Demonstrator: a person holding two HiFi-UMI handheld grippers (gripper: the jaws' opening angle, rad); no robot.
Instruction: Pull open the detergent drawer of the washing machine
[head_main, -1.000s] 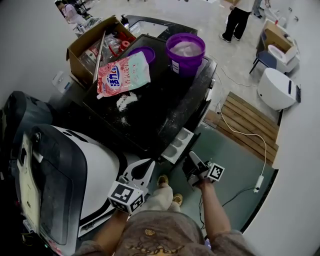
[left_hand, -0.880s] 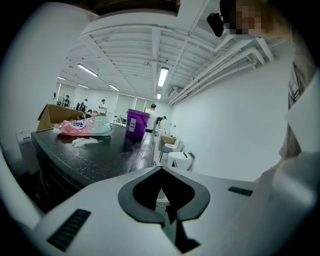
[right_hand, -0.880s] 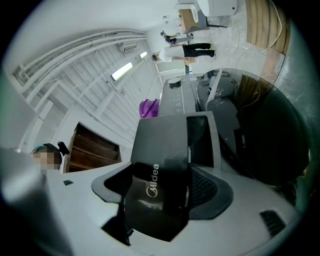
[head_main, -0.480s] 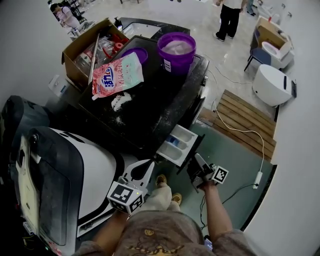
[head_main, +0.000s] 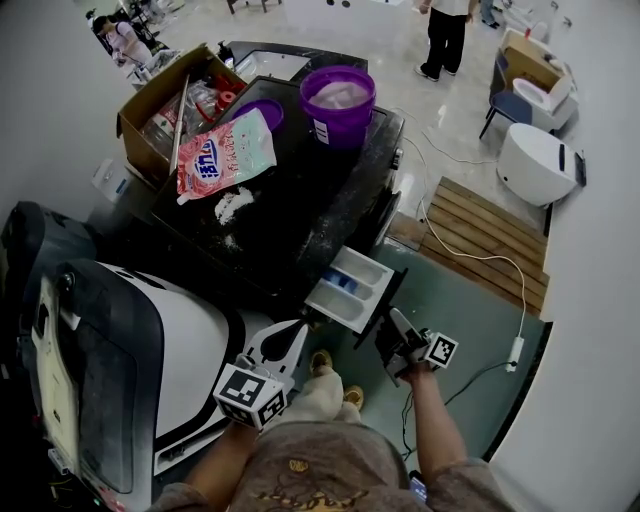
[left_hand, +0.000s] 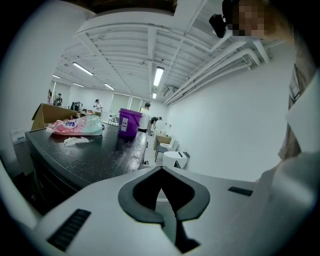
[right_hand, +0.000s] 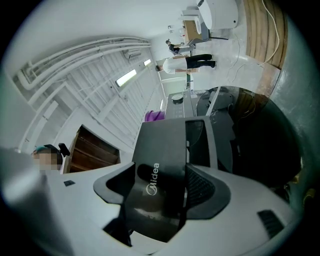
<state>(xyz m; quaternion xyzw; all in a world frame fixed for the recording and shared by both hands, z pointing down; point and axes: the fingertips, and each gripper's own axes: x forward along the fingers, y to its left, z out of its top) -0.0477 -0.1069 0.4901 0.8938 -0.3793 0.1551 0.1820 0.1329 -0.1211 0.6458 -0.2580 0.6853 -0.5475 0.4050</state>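
The black washing machine (head_main: 300, 215) has its white detergent drawer (head_main: 352, 285) slid well out of its front, compartments showing. My right gripper (head_main: 390, 325) is at the drawer's outer end. In the right gripper view the dark drawer front (right_hand: 165, 150) with its brand print lies between the jaws of the right gripper (right_hand: 160, 186), which are closing, pads against it. My left gripper (head_main: 290, 335) hangs left of the drawer, apart from it, tips together and empty. In its own view the left gripper (left_hand: 161, 174) points over the machine's black top.
On the machine's top stand a purple bucket (head_main: 338, 100), a pink detergent bag (head_main: 225, 150), spilled powder (head_main: 232, 205) and a cardboard box (head_main: 165, 95). A white machine (head_main: 190, 340) stands at the left. A wooden pallet (head_main: 485, 240) and a cable (head_main: 517, 350) lie on the floor to the right.
The drawer has slid further out of the washing machine, drawn along by my right gripper toward me. The left gripper has stayed about where it was.
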